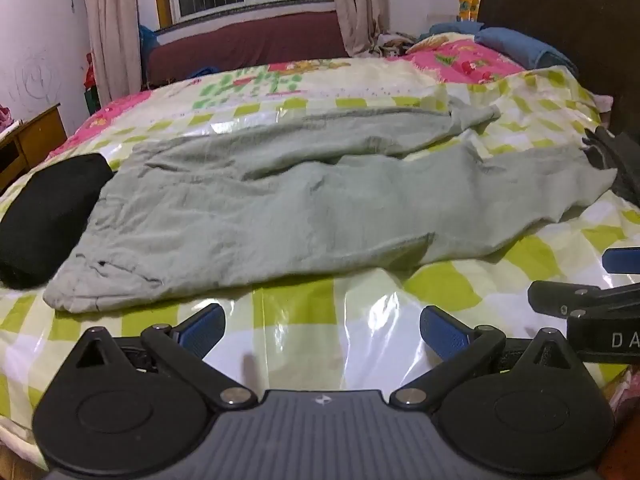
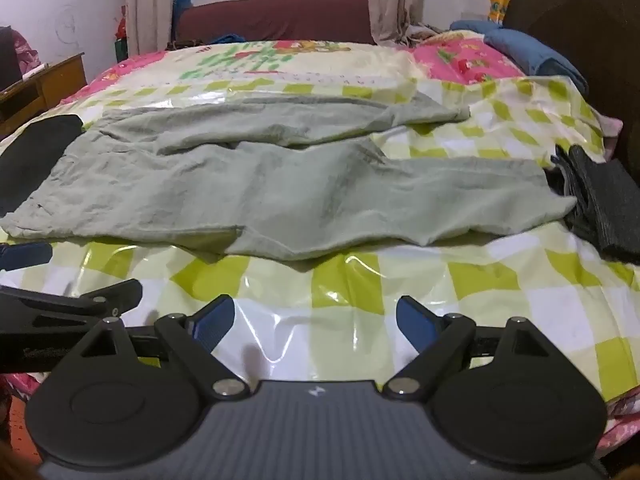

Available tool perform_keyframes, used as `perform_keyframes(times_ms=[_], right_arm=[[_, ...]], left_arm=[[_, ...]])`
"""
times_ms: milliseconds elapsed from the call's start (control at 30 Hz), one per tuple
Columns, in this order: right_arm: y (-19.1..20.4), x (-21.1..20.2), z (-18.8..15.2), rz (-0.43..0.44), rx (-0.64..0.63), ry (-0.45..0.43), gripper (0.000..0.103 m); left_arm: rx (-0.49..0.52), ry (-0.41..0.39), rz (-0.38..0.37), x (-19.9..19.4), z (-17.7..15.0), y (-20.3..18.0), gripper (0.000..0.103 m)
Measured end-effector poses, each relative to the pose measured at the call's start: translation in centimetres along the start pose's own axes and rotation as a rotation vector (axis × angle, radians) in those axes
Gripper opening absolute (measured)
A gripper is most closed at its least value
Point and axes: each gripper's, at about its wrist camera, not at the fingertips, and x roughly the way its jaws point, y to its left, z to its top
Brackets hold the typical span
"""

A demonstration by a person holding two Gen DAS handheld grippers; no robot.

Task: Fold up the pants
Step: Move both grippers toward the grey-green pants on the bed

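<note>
Black bundle (image 1: 48,216) – left end cut off by frame edge.

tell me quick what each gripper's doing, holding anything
left gripper: open, holding nothing.
right gripper: open, holding nothing; pants lie untouched.

Pale green pants (image 1: 280,200) lie unfolded and wrinkled, legs spread rightward across the bed.
</note>
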Motion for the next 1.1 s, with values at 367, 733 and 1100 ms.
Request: perform_keyframes(times_ms=[367, 733, 1100], right_arm=[[0.2, -1.7, 0.7, 0.058, -0.003, -0.043, 0.087], [-2.6, -1.5, 0.5, 0.109, 0.095, -0.069, 0.087], [-4.2, -2.9, 0.6, 0.169, 0.125, -0.11, 0.087]], left_arm=[[0.013, -0.043, 0.039, -1.8, 0.7, -0.2, 0.103], [0.099, -0.066, 0.095, -2.6, 1.8, -2.7, 0.103], [0.203, -0.061, 0.191, -4.7, 3.2, -4.7, 0.103]])
